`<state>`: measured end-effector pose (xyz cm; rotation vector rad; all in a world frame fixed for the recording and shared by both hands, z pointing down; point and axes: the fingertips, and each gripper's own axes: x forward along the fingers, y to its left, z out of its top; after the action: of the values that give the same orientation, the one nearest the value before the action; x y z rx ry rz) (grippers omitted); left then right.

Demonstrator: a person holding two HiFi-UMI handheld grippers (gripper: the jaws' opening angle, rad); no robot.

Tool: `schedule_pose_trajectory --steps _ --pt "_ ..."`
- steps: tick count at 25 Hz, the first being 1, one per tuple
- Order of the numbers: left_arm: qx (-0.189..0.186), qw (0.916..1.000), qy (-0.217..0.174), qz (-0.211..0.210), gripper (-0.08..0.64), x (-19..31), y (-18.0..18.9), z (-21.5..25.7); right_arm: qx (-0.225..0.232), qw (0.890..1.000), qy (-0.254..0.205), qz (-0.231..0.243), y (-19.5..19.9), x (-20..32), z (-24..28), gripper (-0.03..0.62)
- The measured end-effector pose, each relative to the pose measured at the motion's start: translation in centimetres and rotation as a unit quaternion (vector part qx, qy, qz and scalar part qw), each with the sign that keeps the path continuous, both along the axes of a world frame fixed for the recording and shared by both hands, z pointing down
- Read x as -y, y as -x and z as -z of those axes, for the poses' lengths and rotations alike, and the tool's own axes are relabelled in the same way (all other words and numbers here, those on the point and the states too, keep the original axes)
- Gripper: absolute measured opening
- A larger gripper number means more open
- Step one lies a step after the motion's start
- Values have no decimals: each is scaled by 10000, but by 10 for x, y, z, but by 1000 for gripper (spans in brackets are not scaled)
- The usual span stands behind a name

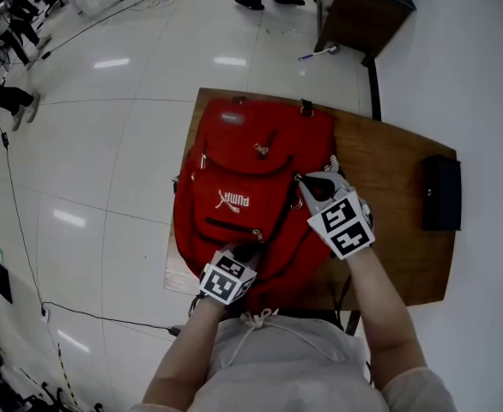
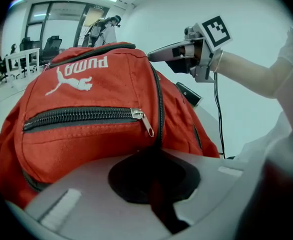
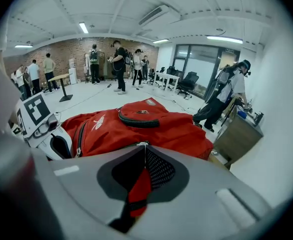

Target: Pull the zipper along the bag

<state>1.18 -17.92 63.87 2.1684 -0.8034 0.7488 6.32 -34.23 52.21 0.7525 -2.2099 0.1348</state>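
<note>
A red Puma backpack (image 1: 243,178) lies flat on a wooden table (image 1: 389,170). At the bag's near bottom edge my left gripper (image 1: 245,251) is shut on its fabric. In the left gripper view the red cloth (image 2: 86,109) runs down into the closed jaws (image 2: 154,156), just below the front pocket's metal zipper pull (image 2: 144,121). My right gripper (image 1: 301,178) sits at the bag's right side, on the main zipper track. In the right gripper view its jaws (image 3: 144,145) are shut on the red zipper pull tab (image 3: 139,186), and the left gripper (image 3: 61,144) shows at far left.
A black pouch (image 1: 441,193) lies near the table's right edge. A dark wooden cabinet (image 1: 363,11) stands on the floor beyond the table. Several people (image 3: 117,66) stand far back in the room. Cables run over the white floor (image 1: 106,144) at left.
</note>
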Motion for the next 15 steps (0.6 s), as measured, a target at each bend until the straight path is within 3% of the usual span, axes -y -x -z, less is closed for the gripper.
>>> schedule_pose_trajectory --steps 5,9,12,15 --pt "-17 10000 57 9 6 1 0 -1 17 9999 -38 -150 -3 0 1 33" --pt "-28 10000 38 53 6 3 2 -2 219 9975 -244 -621 -11 1 13 64" --pt "-7 9997 -201 115 6 2 2 3 416 9930 -561 -953 -19 -8 32 66" --pt "-116 9975 -627 290 6 4 8 23 793 9883 -675 -1119 -21 -28 51 7"
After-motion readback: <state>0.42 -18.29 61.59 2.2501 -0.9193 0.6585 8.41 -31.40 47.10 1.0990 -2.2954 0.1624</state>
